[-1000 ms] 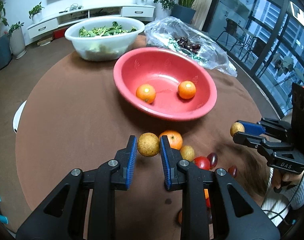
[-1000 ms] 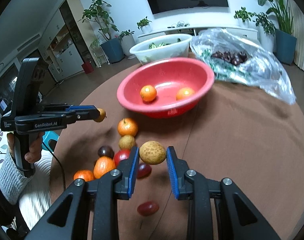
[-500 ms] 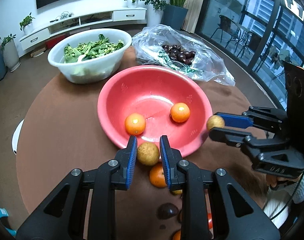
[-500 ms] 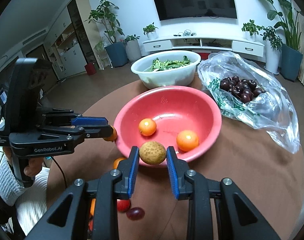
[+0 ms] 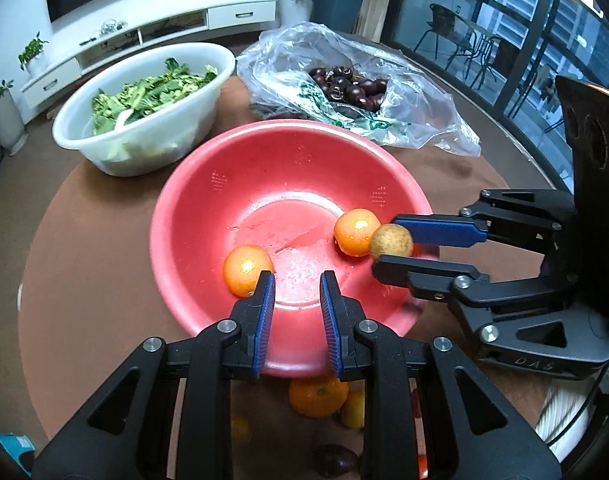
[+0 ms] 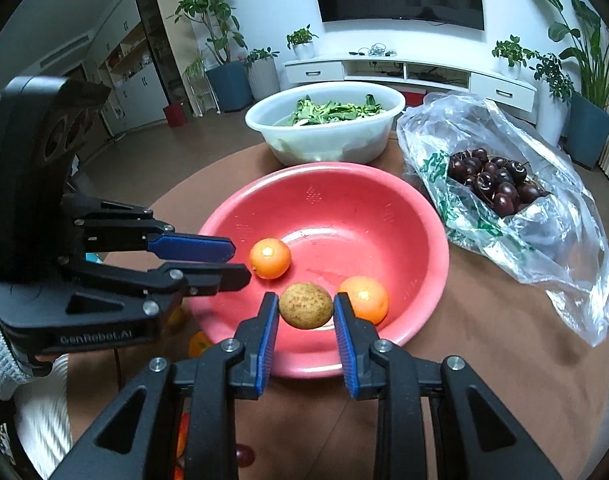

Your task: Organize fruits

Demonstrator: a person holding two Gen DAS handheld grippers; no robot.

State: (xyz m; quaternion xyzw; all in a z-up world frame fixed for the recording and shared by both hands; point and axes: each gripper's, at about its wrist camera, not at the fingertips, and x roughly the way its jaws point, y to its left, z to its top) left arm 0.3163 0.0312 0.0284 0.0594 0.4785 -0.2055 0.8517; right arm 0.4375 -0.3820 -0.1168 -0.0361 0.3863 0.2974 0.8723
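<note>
The red bowl (image 5: 224,184) (image 6: 336,208) holds two oranges (image 5: 246,266) (image 5: 356,232). My left gripper (image 5: 294,280) (image 6: 240,262) hangs over the bowl's near side. Its blue pads stand a narrow gap apart with nothing between them. My right gripper (image 6: 304,298) (image 5: 388,244) reaches in from the right and is shut on a brown speckled fruit (image 6: 306,306) (image 5: 391,242), held above the bowl next to one orange (image 6: 366,298). The other orange (image 6: 270,258) lies just beyond the left gripper's tips. No second brown fruit shows in either view.
At the back of the brown round table (image 5: 84,260) stand a white basin of greens (image 5: 152,152) and a clear plastic bag of dark cherries (image 5: 352,88). Loose fruit lies near the front edge, with an orange (image 5: 318,396) and a dark one (image 5: 336,460). A knitted sleeve (image 6: 8,360) shows at left.
Both grippers moved forward from the loose fruit to over the red bowl. The brown fruit between the left pads is gone from them. The right still holds its fruit.
</note>
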